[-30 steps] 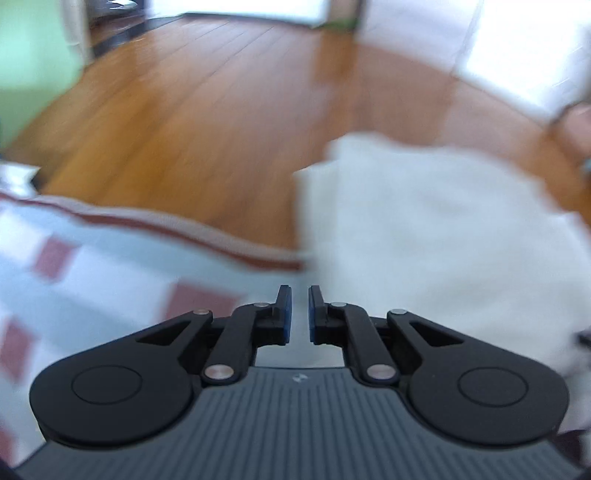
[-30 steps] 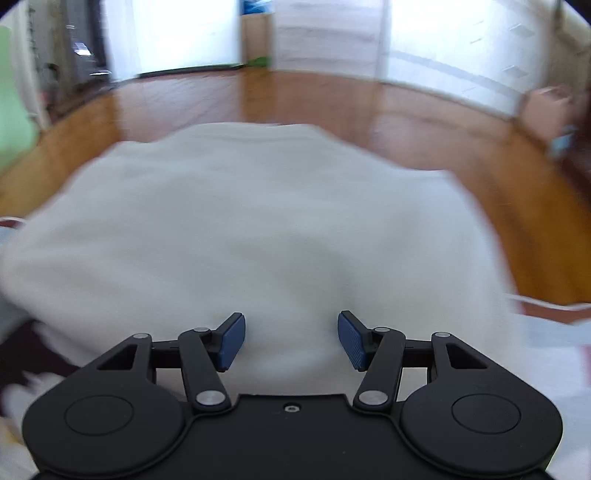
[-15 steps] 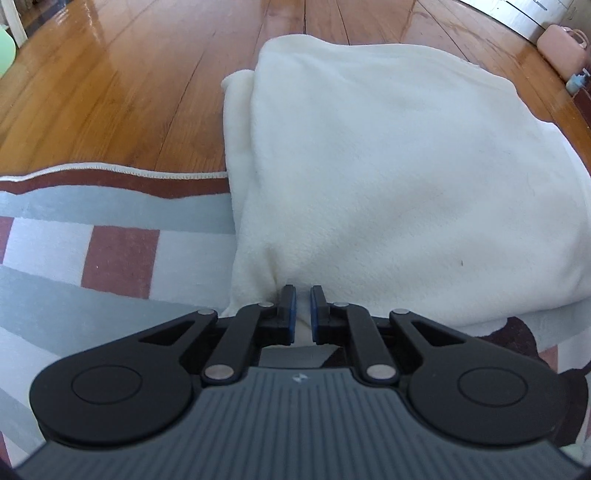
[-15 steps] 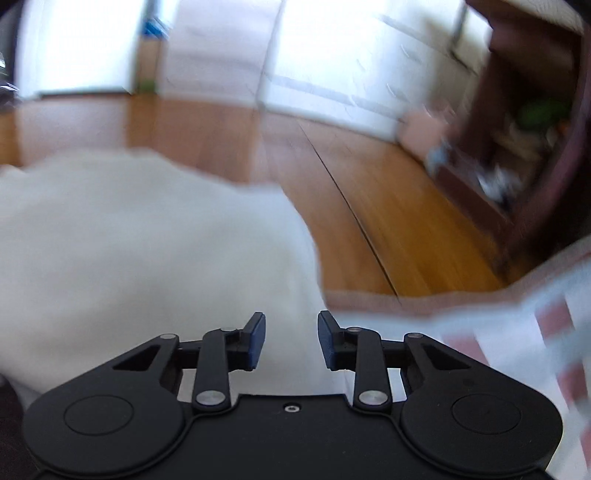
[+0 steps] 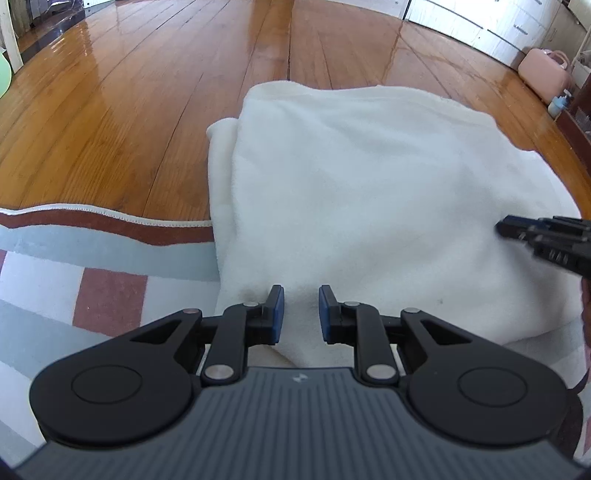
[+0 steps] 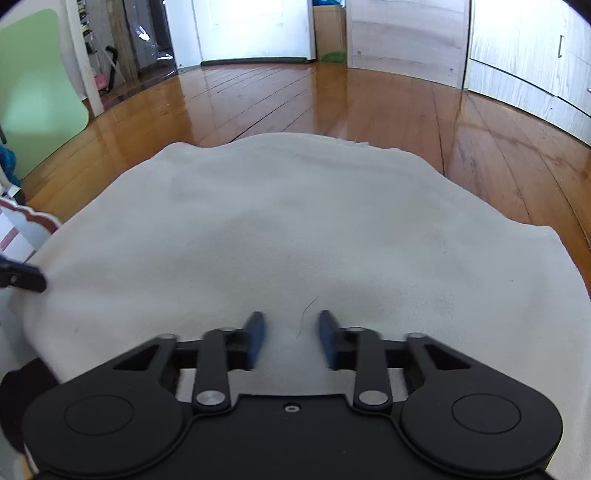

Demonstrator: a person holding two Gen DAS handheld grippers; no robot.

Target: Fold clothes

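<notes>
Where rug ends, soft white fleece garment [image 5: 369, 192] lies folded w/ rounded edges

bright daylight from the far doorway [image 6: 255, 29] glares on the glossy wooden plank floor [image 5: 147, 92], fisheye bending the edges, right view slightly soft.

The folded garment [image 5: 369, 192] is plain cream-white, reading slightly greyer in the right wrist view. It lies partly on a rug [image 5: 92, 273] patterned in pale grey-blue and white bands with brick-red rectangles, bordered by a dark red-brown stripe and a white stitched edge. The floor [image 5: 147, 92] is glossy honey-brown wood in long planks. The left hand-held gripper [image 5: 298, 314] is matte black with blue pads; the right hand-held gripper [image 6: 291, 338] matches. A pink case [image 5: 543, 74] stands by white cabinets [image 6: 524, 55], and a pale green panel [image 6: 33, 88] sits at left.
</notes>
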